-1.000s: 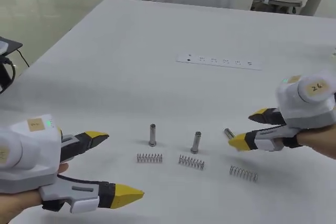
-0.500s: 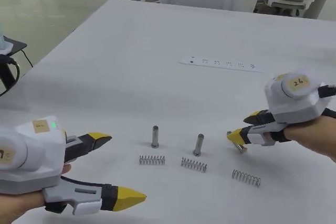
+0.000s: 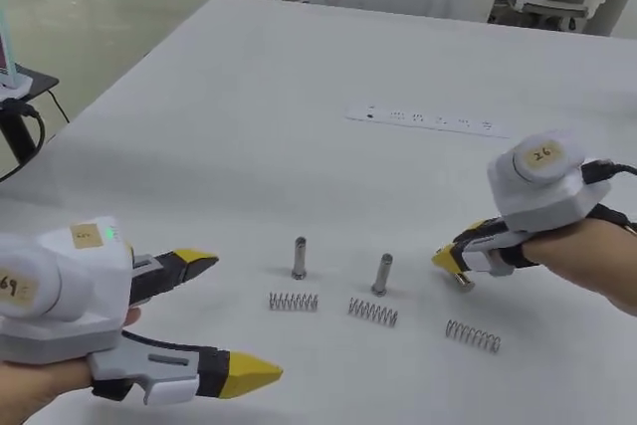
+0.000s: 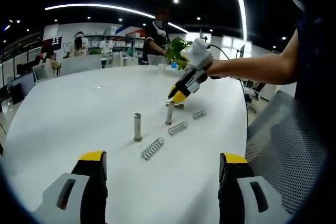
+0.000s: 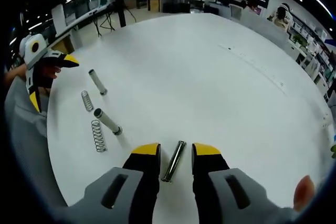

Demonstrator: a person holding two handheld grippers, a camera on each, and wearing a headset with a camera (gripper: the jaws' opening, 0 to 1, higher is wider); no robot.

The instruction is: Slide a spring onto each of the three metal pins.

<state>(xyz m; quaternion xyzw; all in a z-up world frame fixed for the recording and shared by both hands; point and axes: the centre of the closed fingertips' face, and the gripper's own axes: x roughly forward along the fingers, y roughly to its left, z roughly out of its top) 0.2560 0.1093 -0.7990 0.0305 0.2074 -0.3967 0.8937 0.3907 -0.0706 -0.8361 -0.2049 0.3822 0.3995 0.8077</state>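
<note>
Your right claw (image 5: 175, 153) stood at a narrow gap astride the third pin (image 5: 174, 161), which lay on the table (image 5: 210, 66) at the bottom centre of the right gripper view. A sliver of white table showed on each side of that pin, so contact with the jaws could not be confirmed. Your left claw (image 4: 163, 166) was spread wide at the bottom of the left gripper view and held nothing.

In the head view, the left pin (image 3: 300, 257) and middle pin (image 3: 382, 274) stood upright at lower centre. The left spring (image 3: 294, 301), middle spring (image 3: 373, 313) and right spring (image 3: 473, 335) lay in a row just below them, none on a pin. The yellow tips of your right claw hid part of the third pin there, while the right gripper view gave its full length. A power strip (image 3: 428, 119) lay at the upper right of the head view, well apart from the pins.
</note>
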